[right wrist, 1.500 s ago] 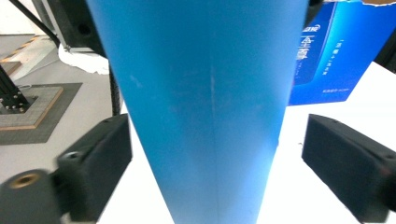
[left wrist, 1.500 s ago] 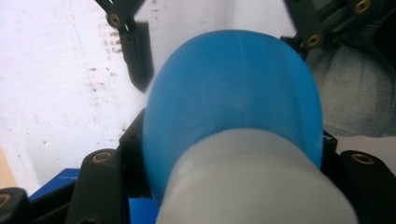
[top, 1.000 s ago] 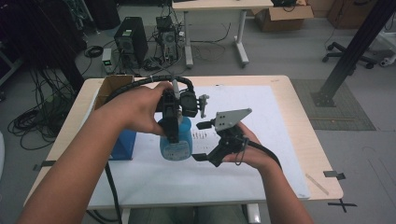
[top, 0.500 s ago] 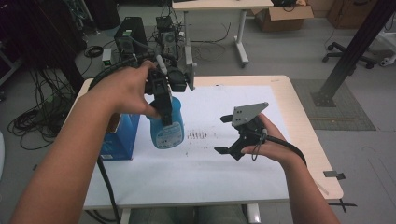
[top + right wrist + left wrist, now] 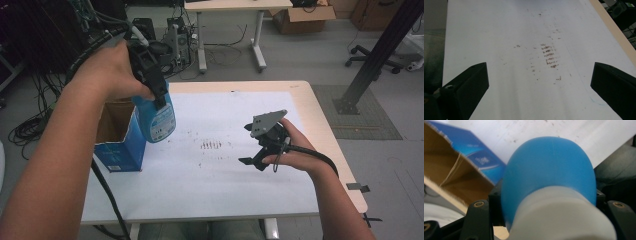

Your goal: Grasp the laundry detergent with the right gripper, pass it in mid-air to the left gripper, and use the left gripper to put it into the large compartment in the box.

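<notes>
Lower edge of the high view: both forearms come in from the bottom, the left one running up the left side of the frame, the right one at lower right.

Right gripper: held in the right hand right of centre, above the white sheet that covers most of the table. Grey three-cornered plate on top, black cable looping back along the wrist. In the right gripper view its two black jaws stand wide apart at the lower corners with nothing between them; past them lies bare white sheet with a patch of short brown streaks. The same streaks sit at mid-frame in the high view, between the two grippers.

Left of centre, on the table: a blue cardboard box, top open, brown inside. In the left gripper view the box fills the upper left, its open mouth just beside the bottle.

Left gripper: raised in the left hand at upper left, jaws clamped on the neck end of a blue bottle. The bottle hangs clear of the table, at the box's upper right edge; whether it touches the box cannot be told. In the left gripper view the bottle is very near and blurred, blue body above a pale collar, a black jaw on each side.

Farther off, beyond the table: grey floor, tangled cables and equipment at upper left, a second table's legs at top centre.
</notes>
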A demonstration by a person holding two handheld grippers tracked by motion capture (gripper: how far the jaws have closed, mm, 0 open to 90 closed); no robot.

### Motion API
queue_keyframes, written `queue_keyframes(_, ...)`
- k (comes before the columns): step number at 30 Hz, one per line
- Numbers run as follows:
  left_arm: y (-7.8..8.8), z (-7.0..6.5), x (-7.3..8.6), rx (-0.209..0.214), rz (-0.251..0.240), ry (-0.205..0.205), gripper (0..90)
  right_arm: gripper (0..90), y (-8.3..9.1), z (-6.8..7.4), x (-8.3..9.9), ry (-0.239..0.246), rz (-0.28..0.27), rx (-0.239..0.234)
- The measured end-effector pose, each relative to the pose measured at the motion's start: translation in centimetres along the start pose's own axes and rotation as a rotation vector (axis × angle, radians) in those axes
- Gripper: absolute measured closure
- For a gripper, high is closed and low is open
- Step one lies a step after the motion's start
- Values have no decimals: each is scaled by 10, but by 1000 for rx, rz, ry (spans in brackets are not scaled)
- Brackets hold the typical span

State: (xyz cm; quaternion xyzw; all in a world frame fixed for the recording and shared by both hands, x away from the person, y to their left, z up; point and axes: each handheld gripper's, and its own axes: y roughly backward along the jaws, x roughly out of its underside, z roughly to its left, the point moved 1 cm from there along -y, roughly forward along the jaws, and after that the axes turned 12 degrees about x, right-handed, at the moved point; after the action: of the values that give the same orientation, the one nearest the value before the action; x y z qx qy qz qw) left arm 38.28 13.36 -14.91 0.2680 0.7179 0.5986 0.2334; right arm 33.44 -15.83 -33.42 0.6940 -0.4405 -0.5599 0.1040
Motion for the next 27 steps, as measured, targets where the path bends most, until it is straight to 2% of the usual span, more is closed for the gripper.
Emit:
queue_keyframes(1,0,0,0,0,0,0,382,17,0,0,0,0,0,0)
queue_keyframes(2,5,4,2,5,-18,48,383,18,0,-1,1,3,11,3)
queue_keyframes(3,5,4,2,5,-18,48,382,18,0,-1,1,3,11,3)
queue_keyframes(4,11,8,5,3,-31,82,382,18,0,-1,3,4,16,4)
queue_keyframes(5,11,8,5,3,-31,82,382,18,0,-1,3,4,16,4)
queue_keyframes(6,16,13,8,2,-44,132,382,18,1,-2,4,2,17,6)
queue_keyframes(8,21,18,10,2,-66,186,383,18,3,-3,6,1,12,10)
queue_keyframes(9,21,18,10,2,-66,186,382,18,3,-4,6,1,7,13)
queue_keyframes(10,24,22,13,-1,-77,213,383,18,4,-4,7,0,3,15)
queue_keyframes(11,24,22,13,-1,-77,213,382,18,4,-4,7,0,3,15)
queue_keyframes(12,26,28,15,2,-76,251,383,18,5,-5,7,-2,1,18)
queue_keyframes(16,33,37,22,13,-116,328,383,18,6,-5,8,-2,3,16)
queue_keyframes(17,33,37,22,13,-116,328,383,18,6,-5,9,2,3,19)
queue_keyframes(18,38,43,27,16,-125,367,383,18,6,-6,9,3,2,19)
queue_keyframes(20,42,47,31,15,-142,404,383,18,6,-6,9,1,2,18)
queue_keyframes(21,42,47,31,15,-142,404,383,18,6,-6,9,1,3,18)
queue_keyframes(22,46,52,35,11,-155,439,382,18,6,-6,10,0,3,18)
queue_keyframes(23,46,52,35,11,-155,439,383,18,6,-6,10,0,3,18)
queue_keyframes(24,50,57,39,10,-171,479,383,18,5,-7,10,1,4,17)
queue_keyframes(25,50,57,39,10,-171,479,383,18,5,-6,10,-1,6,17)
queue_keyframes(26,53,63,44,12,-180,509,383,18,5,-7,10,-2,8,15)
queue_keyframes(27,53,63,44,12,-180,509,383,18,4,-7,10,-2,9,14)
